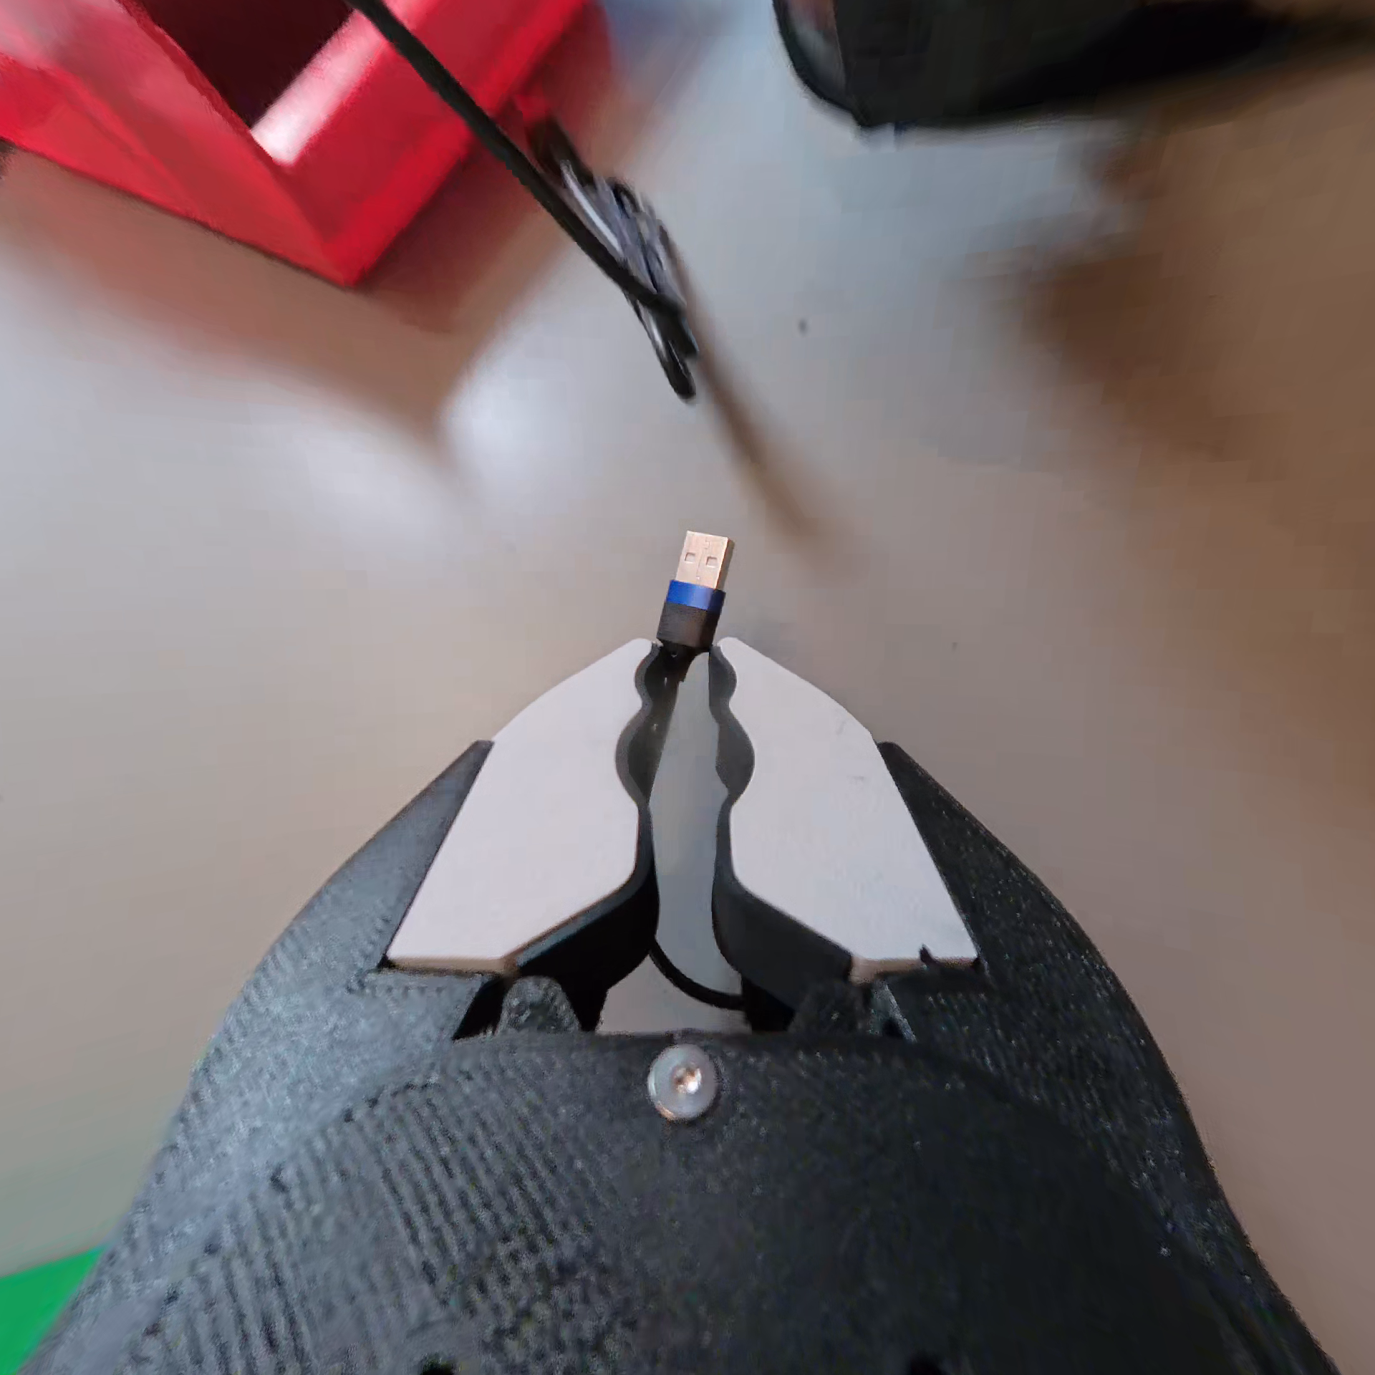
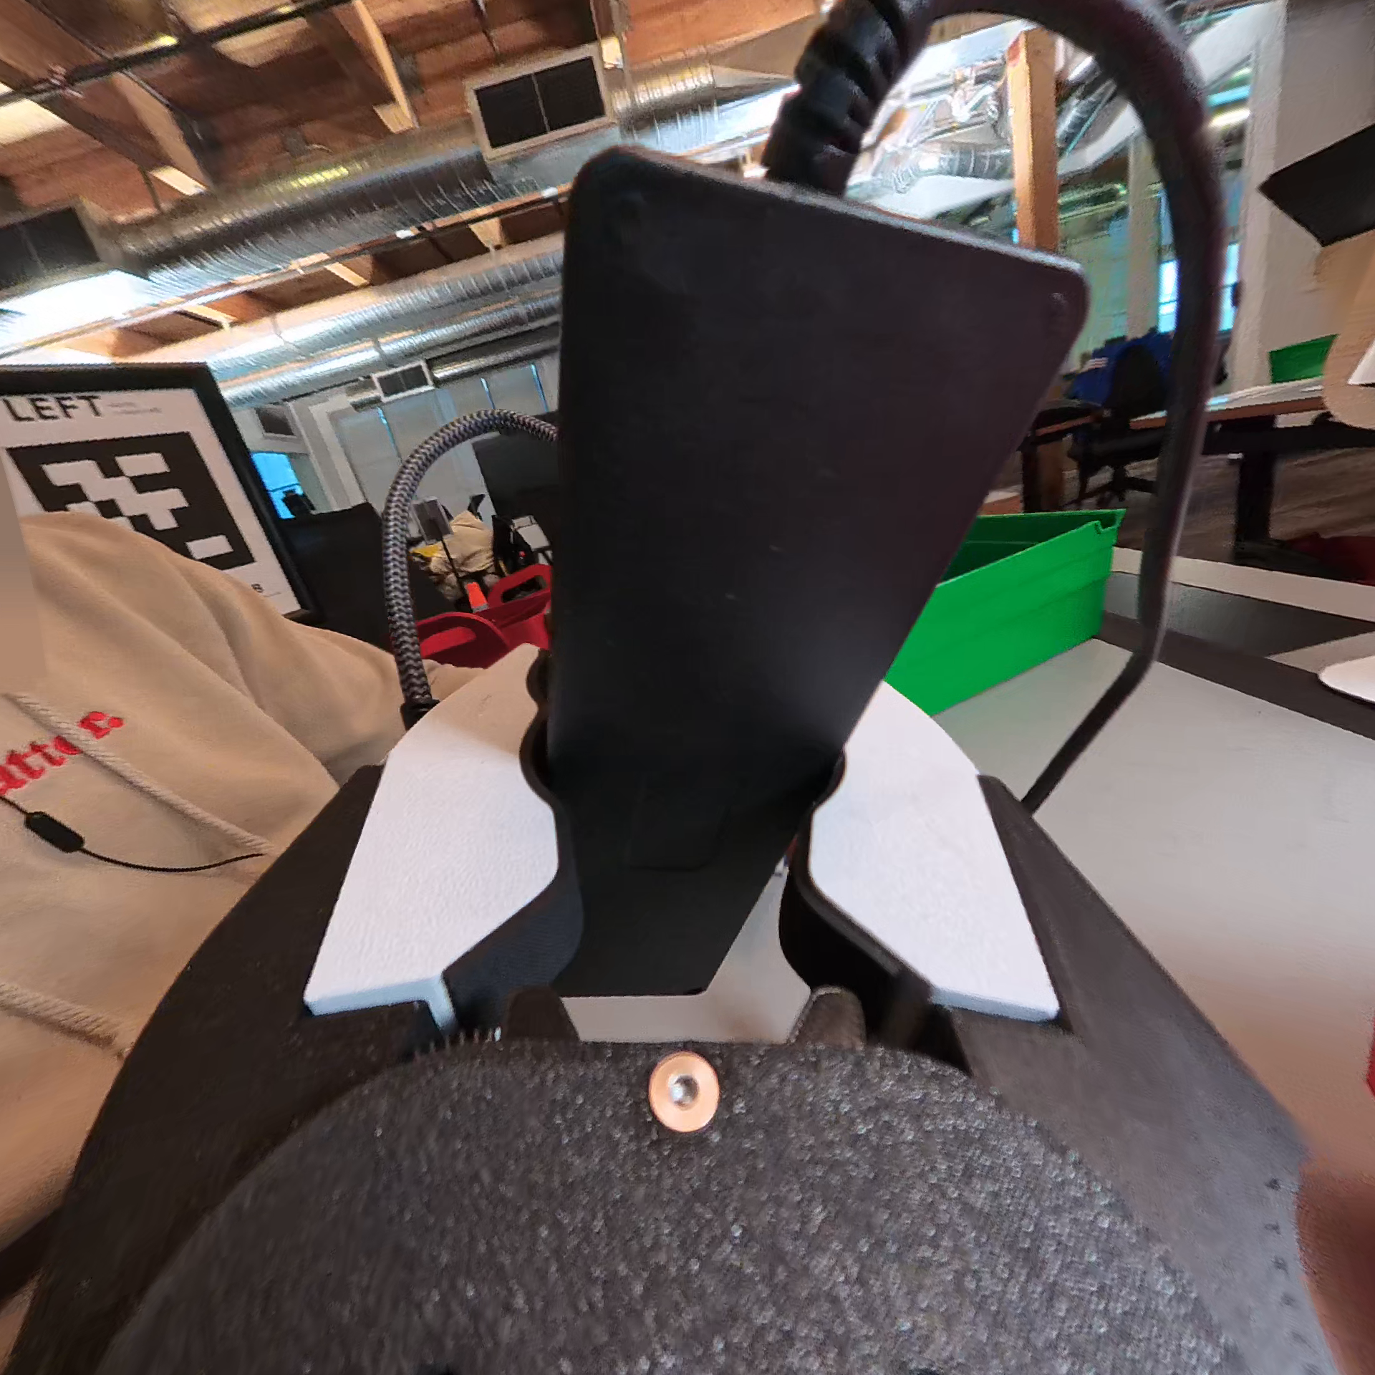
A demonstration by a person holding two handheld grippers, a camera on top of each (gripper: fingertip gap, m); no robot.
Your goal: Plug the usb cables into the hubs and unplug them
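In the left wrist view my left gripper (image 1: pixel 684 649) is shut on a USB cable plug (image 1: pixel 698 588). The plug has a black body, a blue ring and a bare metal tip that points away from me, above the grey table (image 1: pixel 223 521). Its thin black cable shows between the fingers near the gripper's base. In the right wrist view my right gripper (image 2: pixel 688 736) is shut on a flat black USB hub (image 2: pixel 781 484), held upright and tilted. The hub's thick black cable (image 2: pixel 1183 372) loops from its top down to the table. A braided grey cable (image 2: pixel 405 536) comes in at the hub's left side.
A red bin (image 1: pixel 283 126) stands at the far left, with a blurred black cable bundle (image 1: pixel 617 238) hanging in front of it. A green bin (image 2: pixel 1004 595) stands on the table behind the hub. A person's beige sleeve (image 2: pixel 149 707) and a board with a black-and-white marker (image 2: pixel 134 484) are at left.
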